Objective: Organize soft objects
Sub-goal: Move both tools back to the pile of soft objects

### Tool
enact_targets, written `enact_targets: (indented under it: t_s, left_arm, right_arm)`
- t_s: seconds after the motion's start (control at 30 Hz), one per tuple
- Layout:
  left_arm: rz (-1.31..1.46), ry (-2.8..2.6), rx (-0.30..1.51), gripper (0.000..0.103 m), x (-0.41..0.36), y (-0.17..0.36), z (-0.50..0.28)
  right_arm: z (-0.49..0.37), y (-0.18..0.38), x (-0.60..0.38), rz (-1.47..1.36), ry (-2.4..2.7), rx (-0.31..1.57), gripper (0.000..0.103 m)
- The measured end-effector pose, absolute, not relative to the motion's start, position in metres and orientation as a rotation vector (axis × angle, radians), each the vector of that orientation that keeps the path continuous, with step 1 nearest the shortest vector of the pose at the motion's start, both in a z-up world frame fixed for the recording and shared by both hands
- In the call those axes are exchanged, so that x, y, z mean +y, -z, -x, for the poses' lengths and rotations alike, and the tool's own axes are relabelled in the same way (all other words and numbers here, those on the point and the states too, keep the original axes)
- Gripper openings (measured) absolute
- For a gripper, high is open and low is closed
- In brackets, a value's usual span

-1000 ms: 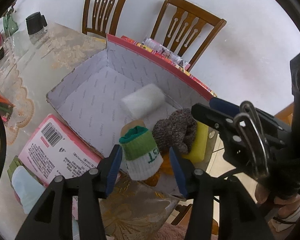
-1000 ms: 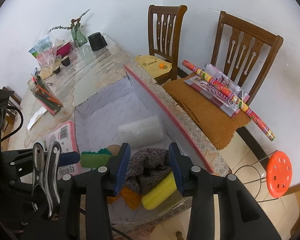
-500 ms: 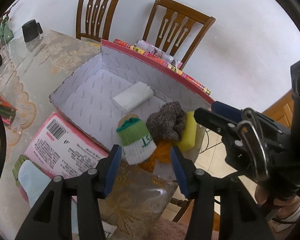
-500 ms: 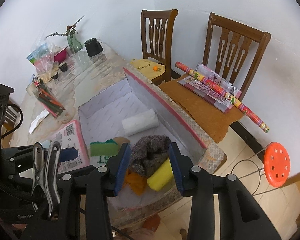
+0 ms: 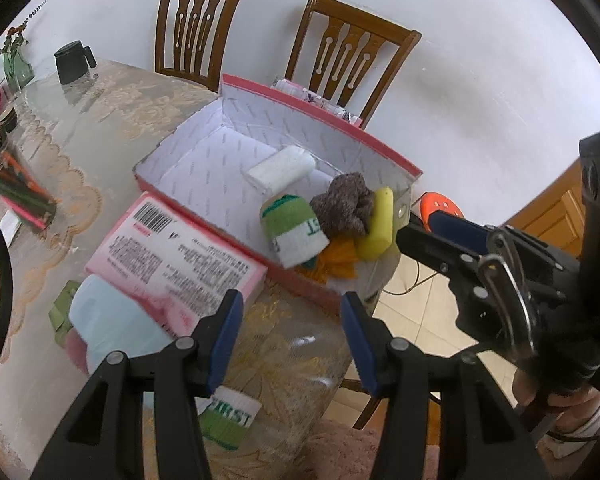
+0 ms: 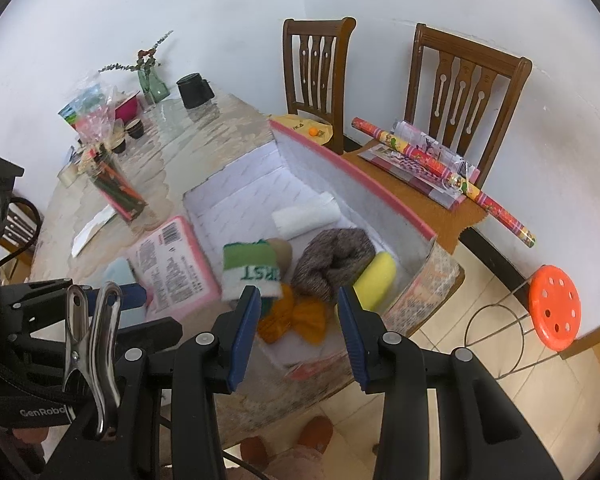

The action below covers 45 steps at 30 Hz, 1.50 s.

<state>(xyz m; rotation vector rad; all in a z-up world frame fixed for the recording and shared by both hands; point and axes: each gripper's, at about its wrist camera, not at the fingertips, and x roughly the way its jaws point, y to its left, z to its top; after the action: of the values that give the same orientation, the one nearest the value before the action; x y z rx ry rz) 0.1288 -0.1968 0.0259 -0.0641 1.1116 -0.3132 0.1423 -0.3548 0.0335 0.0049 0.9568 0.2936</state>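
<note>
An open pink-edged box (image 5: pixel 204 152) (image 6: pixel 260 184) on the table holds a white roll (image 5: pixel 280 166) (image 6: pixel 306 216), a green-and-white sock (image 5: pixel 296 228) (image 6: pixel 252 268), a grey knit piece (image 5: pixel 346 204) (image 6: pixel 332 260), a yellow sponge (image 5: pixel 380 224) (image 6: pixel 376 280) and an orange cloth (image 5: pixel 338 258) (image 6: pixel 296 318). A second green-and-white sock (image 5: pixel 228 416) lies on the table below my left gripper (image 5: pixel 292 342). The left gripper is open and empty, back from the box. My right gripper (image 6: pixel 298 330) is open and empty, above the box's near end.
The pink box lid (image 5: pixel 172 256) and a pale blue cloth (image 5: pixel 112 328) lie left of the box. A pencil holder (image 6: pixel 116 188), black mug (image 6: pixel 194 90) and vase (image 6: pixel 152 84) stand farther back. Two wooden chairs (image 6: pixel 460 96) and an orange stool (image 6: pixel 554 312) stand beside the table.
Both grippers have pulled back and up from the box. The soft things stay in the box. A second sock has come into the left wrist view.
</note>
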Motion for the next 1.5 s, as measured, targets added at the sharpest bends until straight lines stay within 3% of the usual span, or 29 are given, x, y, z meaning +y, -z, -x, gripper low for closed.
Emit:
enact_targets:
  t_s: [0.77,1.5]
  left_arm:
    - [0.054,0.298,1.128,0.053,-0.128,-0.023,-0.059]
    - [0.154,0.127,1.175,0.053,-0.031,0.008,-0.043]
  right_arm:
    - [-0.074,-0.03,-0.293,0.002,-0.327,1.0,0.041]
    - [-0.06,0.015,-0.206,0.058,-0.46,1.124,0.041]
